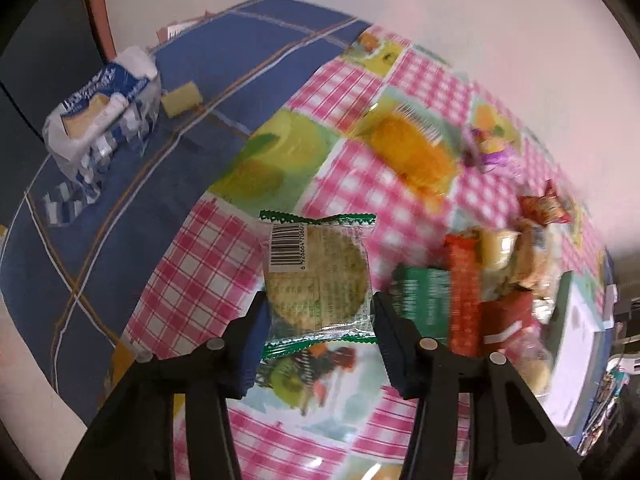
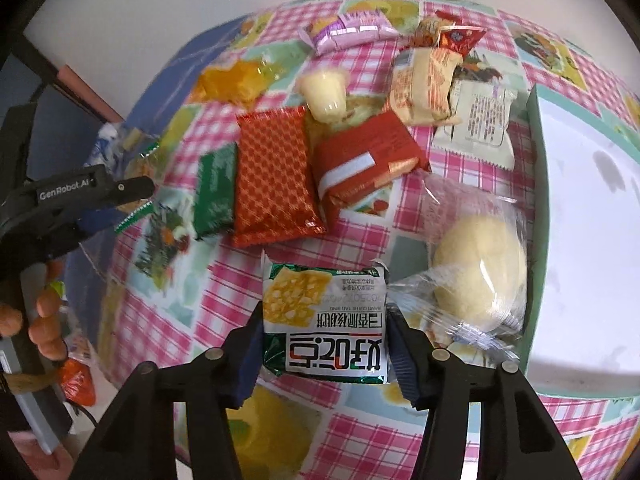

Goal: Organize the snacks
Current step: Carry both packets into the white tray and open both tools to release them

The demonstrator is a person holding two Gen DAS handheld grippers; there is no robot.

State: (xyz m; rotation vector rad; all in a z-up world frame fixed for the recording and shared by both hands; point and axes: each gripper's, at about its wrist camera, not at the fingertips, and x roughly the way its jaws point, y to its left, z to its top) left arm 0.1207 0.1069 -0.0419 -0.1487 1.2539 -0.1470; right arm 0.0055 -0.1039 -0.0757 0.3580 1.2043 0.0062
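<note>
My left gripper (image 1: 318,308) clamps the green-edged biscuit packet (image 1: 318,276) at frame centre; my right gripper (image 2: 324,340) pinches the white-green cracker packet (image 2: 326,324), lower centre. Risk: slick wrappers, apparently held by their edges, slipping free.

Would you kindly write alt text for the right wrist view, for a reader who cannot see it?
The right gripper grips a green-and-white snack packet between its fingers above a pink checked tablecloth. Beyond lie red packets, a wrapped bun and a white tray; the left gripper enters at left.
</note>
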